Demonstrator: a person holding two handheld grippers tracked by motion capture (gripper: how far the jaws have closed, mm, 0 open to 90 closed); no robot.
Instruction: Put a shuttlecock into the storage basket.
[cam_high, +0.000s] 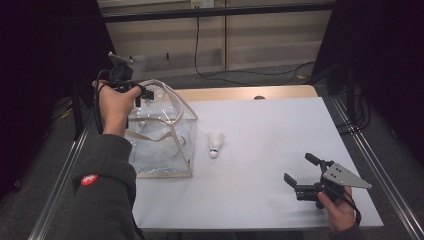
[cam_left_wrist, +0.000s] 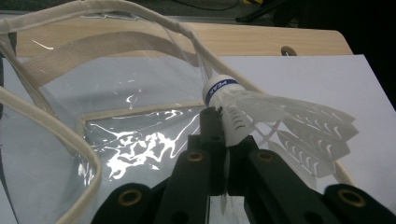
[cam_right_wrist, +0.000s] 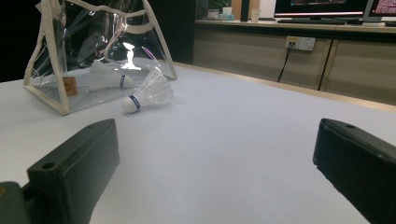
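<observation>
A clear plastic bag (cam_high: 150, 155) with cream trim and straps stands open at the table's left. My left gripper (cam_high: 145, 94) hovers over its mouth, shut on a white shuttlecock (cam_high: 159, 93). In the left gripper view the jaws pinch the feathered skirt of that shuttlecock (cam_left_wrist: 261, 116), cork end forward, above the bag's rim (cam_left_wrist: 70, 135). A second shuttlecock (cam_high: 215, 143) lies on the table just right of the bag. A third shuttlecock (cam_right_wrist: 107, 77) rests inside the bag (cam_right_wrist: 46, 95), behind the one on the table (cam_right_wrist: 147, 93). My right gripper (cam_high: 300, 172) sits low near the front right, open and empty.
A white sheet (cam_high: 270, 145) covers the table, with a wooden strip (cam_high: 240, 93) along the far edge. Metal rails (cam_high: 372, 170) run down both sides. A black cable (cam_high: 210, 75) trails on the floor behind. Desks with monitors (cam_right_wrist: 322, 7) stand farther off.
</observation>
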